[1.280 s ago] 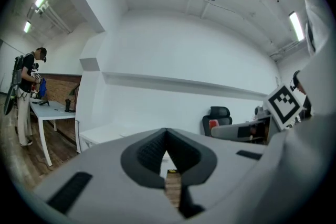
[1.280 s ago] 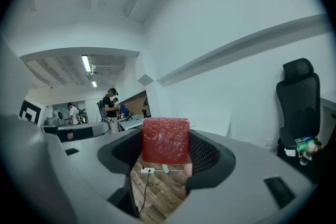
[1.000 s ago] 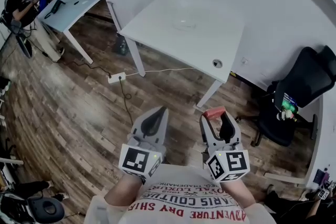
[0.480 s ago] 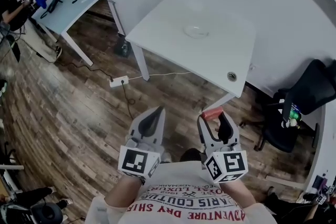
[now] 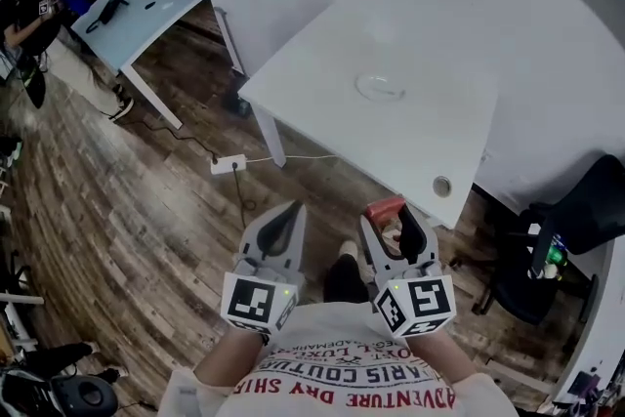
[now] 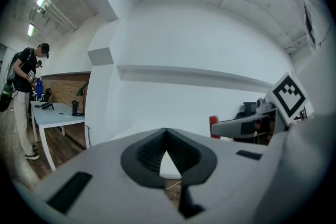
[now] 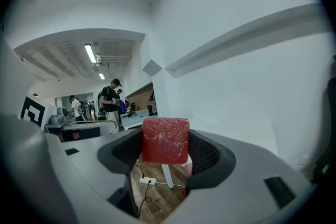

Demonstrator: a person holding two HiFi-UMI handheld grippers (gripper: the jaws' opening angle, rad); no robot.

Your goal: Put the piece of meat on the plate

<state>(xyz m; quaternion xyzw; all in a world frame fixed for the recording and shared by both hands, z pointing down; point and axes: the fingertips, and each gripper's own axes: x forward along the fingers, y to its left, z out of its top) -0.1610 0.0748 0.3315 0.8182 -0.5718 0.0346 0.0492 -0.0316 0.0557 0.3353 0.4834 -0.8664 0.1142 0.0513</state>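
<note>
White table (image 5: 420,24) w/ clear plate (image 5: 380,89), wood floor (image 5: 146,210); rt tongs (image 5: 389,213) grip meat (image 7: 165,140)

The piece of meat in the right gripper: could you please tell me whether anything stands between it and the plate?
Nothing visible does. The right gripper holds the piece of meat short of the white table, and the plate lies alone on its top; the left gripper is off to the side, jaws together.

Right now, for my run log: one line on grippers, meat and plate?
left gripper: shut, empty | right gripper: shut on red cube of meat | clear round plate: empty, on white table
</note>
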